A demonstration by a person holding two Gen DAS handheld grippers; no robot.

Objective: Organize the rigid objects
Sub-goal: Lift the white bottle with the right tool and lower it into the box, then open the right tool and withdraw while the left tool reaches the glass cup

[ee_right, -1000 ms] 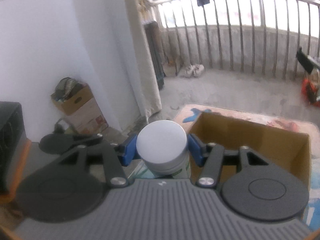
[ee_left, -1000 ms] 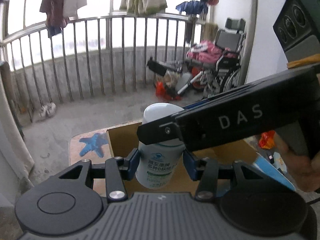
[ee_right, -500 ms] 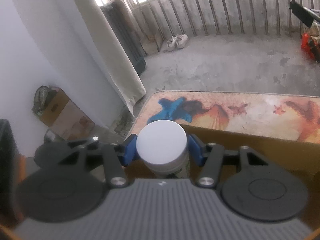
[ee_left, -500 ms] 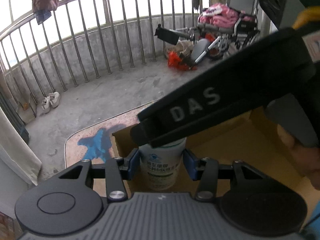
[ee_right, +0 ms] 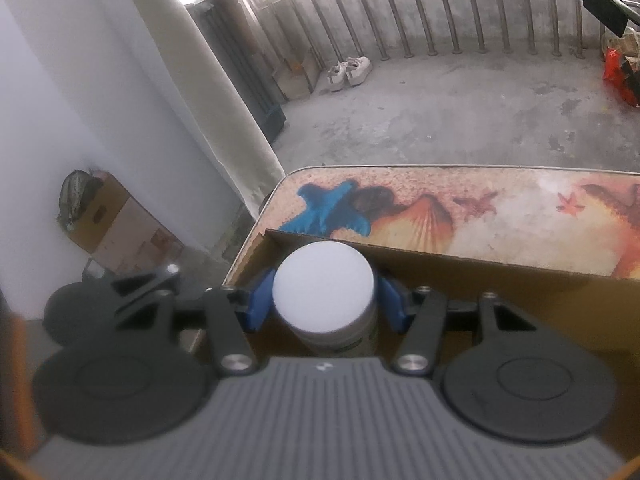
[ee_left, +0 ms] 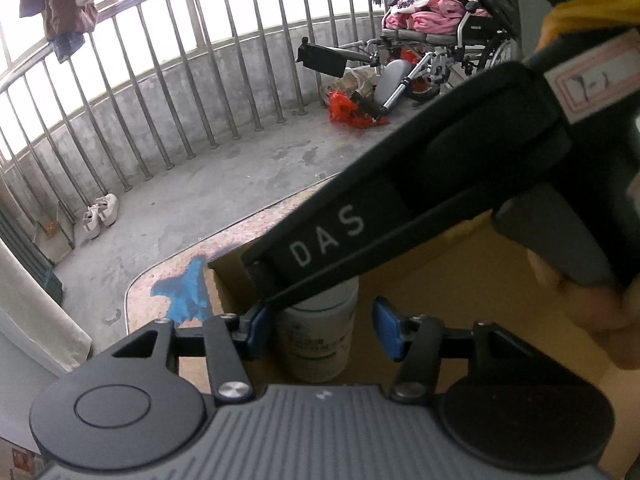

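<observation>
A white supplement bottle [ee_left: 320,336] with a white cap [ee_right: 324,292] stands upright in the near-left corner of an open cardboard box [ee_left: 460,300]. My left gripper [ee_left: 320,334] is open around the bottle, with a clear gap at its right blue pad [ee_left: 386,332]. My right gripper [ee_right: 324,304] reaches down over the bottle from above; its blue pads sit close to the cap, and I cannot tell whether they still press it. Its black body marked DAS [ee_left: 400,216] crosses the left wrist view and hides the bottle's top.
The box sits on a table with a sea-creature print [ee_right: 440,208], near its left edge. Beyond it lie a concrete balcony floor, a metal railing [ee_left: 180,92], shoes [ee_right: 348,72] and a wheelchair [ee_left: 432,40]. A cardboard box [ee_right: 104,224] stands by the wall.
Both grippers have carried the bottle down into the box corner. The left gripper's jaws have opened off the bottle. The right gripper's pads have eased apart slightly.
</observation>
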